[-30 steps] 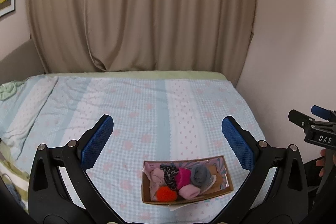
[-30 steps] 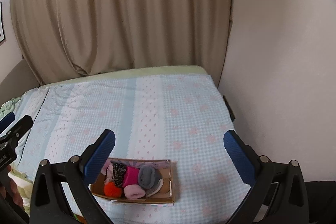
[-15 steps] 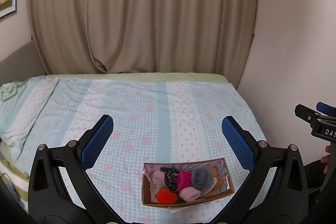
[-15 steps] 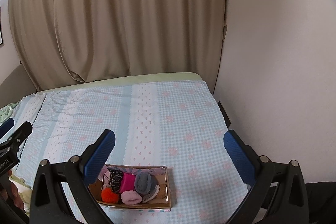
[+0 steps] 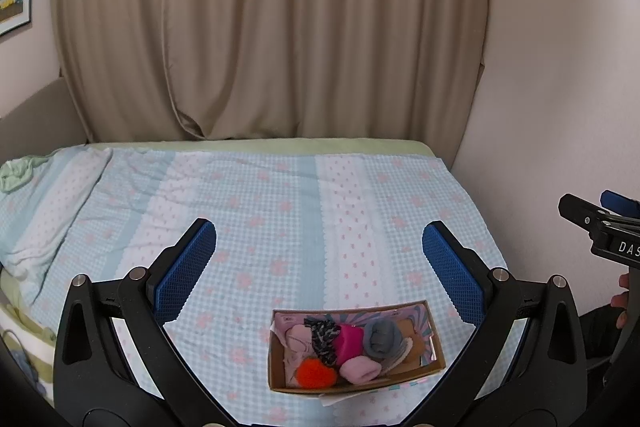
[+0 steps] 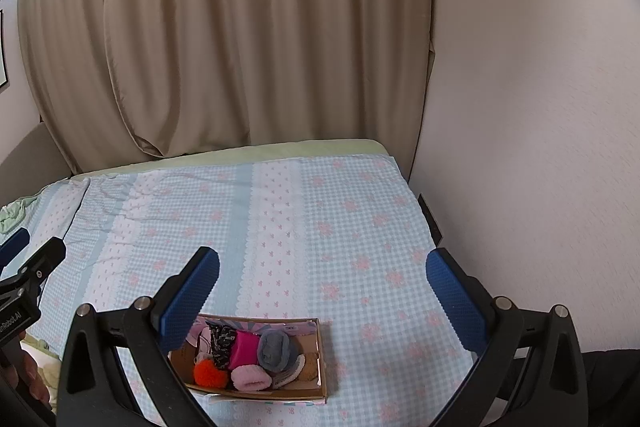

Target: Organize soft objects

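A shallow cardboard box sits near the front edge of the bed, also in the right wrist view. It holds rolled soft items: an orange pompom, a magenta roll, a grey roll, a pink roll and a black-and-white one. My left gripper is open and empty, held above and behind the box. My right gripper is open and empty, likewise above the box.
The bed has a light blue checked cover with pink flowers. Beige curtains hang behind it. A white wall borders the bed on the right. A crumpled green cloth lies at the far left.
Both grippers have drawn back and up slightly, so the box sits lower and smaller in both views. Nothing in the box has moved.
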Action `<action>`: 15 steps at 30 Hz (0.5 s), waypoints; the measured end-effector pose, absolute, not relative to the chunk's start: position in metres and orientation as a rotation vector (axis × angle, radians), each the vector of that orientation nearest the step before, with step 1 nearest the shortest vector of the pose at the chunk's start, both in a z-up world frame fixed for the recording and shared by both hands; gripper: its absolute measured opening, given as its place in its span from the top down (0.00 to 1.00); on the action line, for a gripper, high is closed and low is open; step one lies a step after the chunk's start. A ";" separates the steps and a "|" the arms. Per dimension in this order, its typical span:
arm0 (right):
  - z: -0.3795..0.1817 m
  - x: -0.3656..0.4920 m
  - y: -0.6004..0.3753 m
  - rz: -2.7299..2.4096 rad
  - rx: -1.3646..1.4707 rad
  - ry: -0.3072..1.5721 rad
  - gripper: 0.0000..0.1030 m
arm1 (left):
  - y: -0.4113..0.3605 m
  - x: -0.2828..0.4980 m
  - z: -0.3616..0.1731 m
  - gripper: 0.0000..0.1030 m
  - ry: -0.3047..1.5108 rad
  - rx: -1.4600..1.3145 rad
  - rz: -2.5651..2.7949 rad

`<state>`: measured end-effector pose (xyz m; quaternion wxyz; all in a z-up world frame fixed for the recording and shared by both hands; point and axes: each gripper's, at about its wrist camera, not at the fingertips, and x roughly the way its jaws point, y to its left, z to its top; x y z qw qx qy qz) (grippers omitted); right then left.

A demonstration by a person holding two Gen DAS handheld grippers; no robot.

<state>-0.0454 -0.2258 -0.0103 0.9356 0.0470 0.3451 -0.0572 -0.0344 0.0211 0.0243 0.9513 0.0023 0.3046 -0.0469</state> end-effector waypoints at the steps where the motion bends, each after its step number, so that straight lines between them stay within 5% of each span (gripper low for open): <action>1: -0.010 -0.044 -0.226 -0.114 0.095 0.705 0.00 | 0.021 -0.034 0.024 0.00 0.618 0.004 -0.094; 15: -0.011 -0.043 -0.226 -0.095 0.096 0.699 0.00 | 0.021 -0.036 0.025 0.00 0.614 0.007 -0.089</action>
